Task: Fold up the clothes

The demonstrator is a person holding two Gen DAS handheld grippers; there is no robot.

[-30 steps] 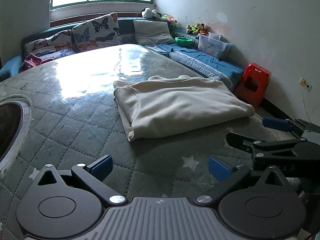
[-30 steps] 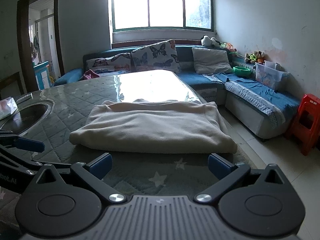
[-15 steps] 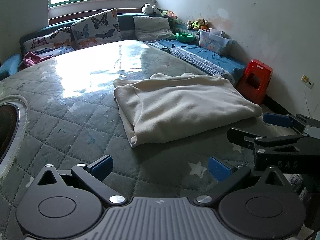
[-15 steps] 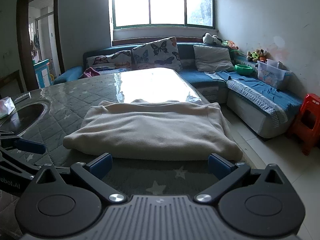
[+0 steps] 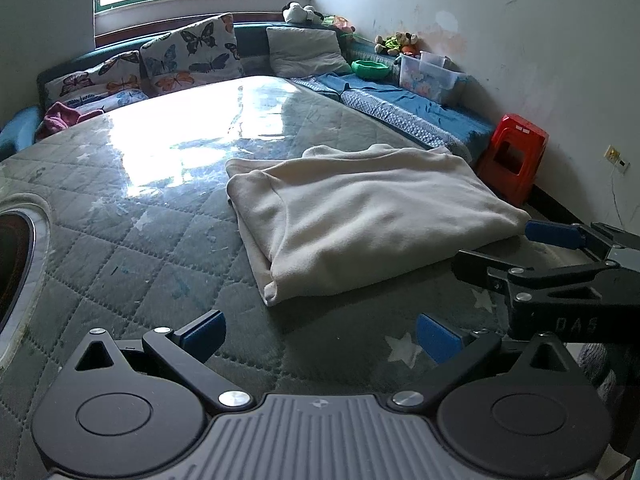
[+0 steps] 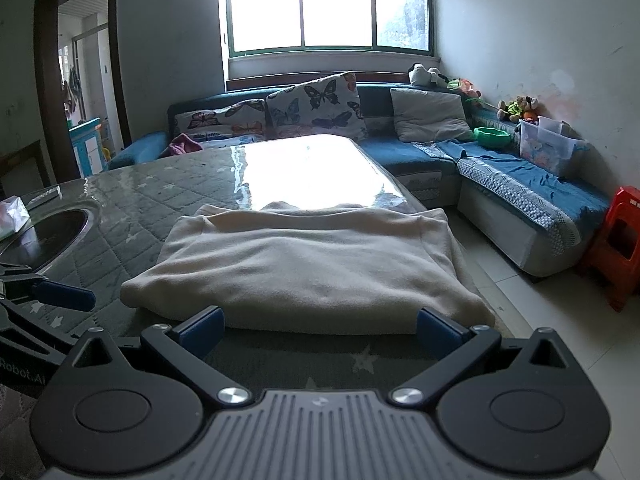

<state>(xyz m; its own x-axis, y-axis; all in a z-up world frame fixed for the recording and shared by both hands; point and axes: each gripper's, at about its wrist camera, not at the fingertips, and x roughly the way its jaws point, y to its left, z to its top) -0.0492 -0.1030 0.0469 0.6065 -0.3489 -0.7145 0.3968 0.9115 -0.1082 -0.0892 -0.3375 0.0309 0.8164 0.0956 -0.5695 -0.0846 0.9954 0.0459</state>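
Cream folded garment [image 6: 304, 264] lies on the quilted table [image 5: 120, 248]; both grippers spread empty, left gripper [image 5: 320, 334] lettered "Robot.AI", right gripper [image 6: 318, 330].

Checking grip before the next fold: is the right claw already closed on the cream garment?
No. The right claw is open, its blue pads short of the cream garment.

A: What place is it?
B: A home living room: a blue corner sofa [image 6: 404, 152] with butterfly cushions [image 6: 316, 106], soft toys [image 6: 518, 108], a red stool [image 6: 618, 248].
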